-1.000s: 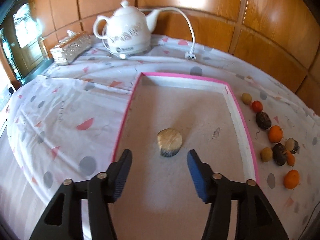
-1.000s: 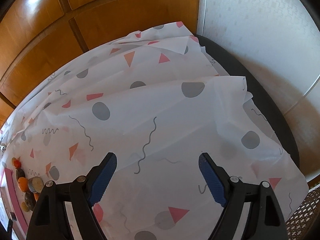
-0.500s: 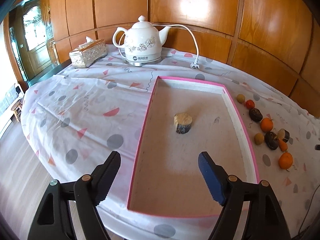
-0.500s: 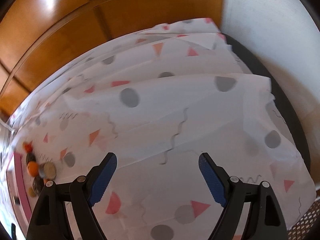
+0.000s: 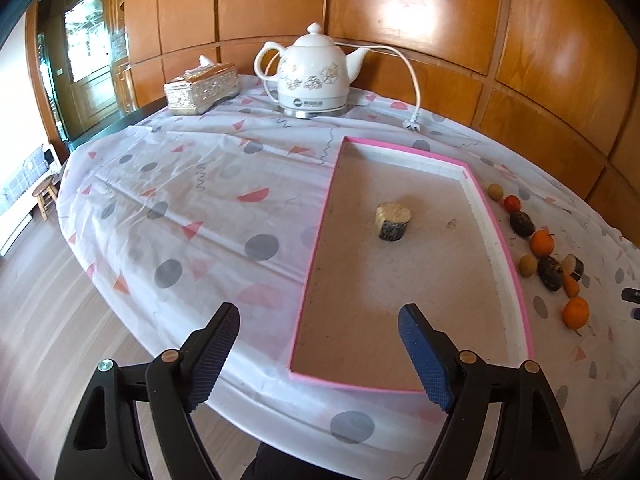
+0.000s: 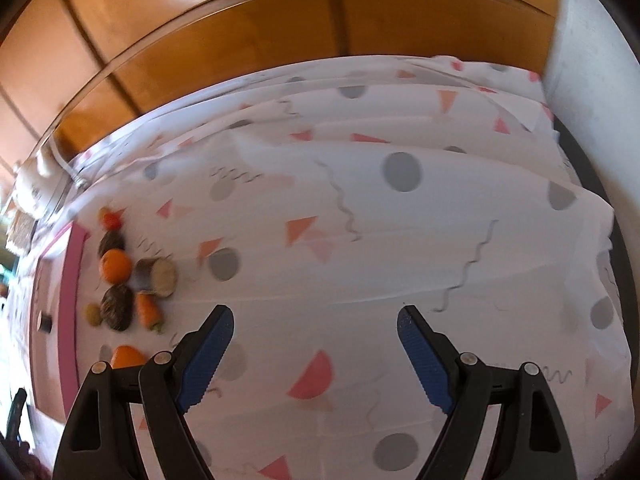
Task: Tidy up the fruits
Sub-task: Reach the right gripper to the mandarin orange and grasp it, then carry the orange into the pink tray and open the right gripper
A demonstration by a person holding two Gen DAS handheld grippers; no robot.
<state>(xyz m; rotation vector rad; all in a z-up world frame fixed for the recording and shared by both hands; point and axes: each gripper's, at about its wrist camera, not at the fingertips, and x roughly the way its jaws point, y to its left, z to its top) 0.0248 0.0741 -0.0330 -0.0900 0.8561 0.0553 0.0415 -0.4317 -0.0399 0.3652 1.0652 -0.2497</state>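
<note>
Left tongs point(image 5: 318, 354): jaws wide apart, nothing between them, over the near edge of the worktop point(image 5: 168, 216).
Right tongs point(image 6: 314, 354): jaws wide apart, empty, above bare patterned cloth point(image 6: 400, 240).
Tray point(image 5: 316, 248), pink-rimmed: ahead of the left tongs, slightly right. Holds 1 cut fruit piece point(image 5: 393, 222), pale top and dark side, near its middle.
Loose fruits point(image 5: 544, 256): on the cloth right of the tray, well right of the left tongs; orange, dark and tan pieces in a rough line.
Kettle point(image 5: 314, 76), white, floral print: far ahead of the left tongs. Its base carries a small dark logo with lettering too small to read. Cord and plug point(image 5: 412, 125) lie beside it.
Tissue box point(image 5: 202, 88): left of the kettle.
Left view only: kettle front, tissue box, the tray's whole floor.
Right view only: the worktop's far right end; the fruits point(image 6: 124, 280), blurred, sit left of the right tongs beside the tray edge point(image 6: 72, 288).
</note>
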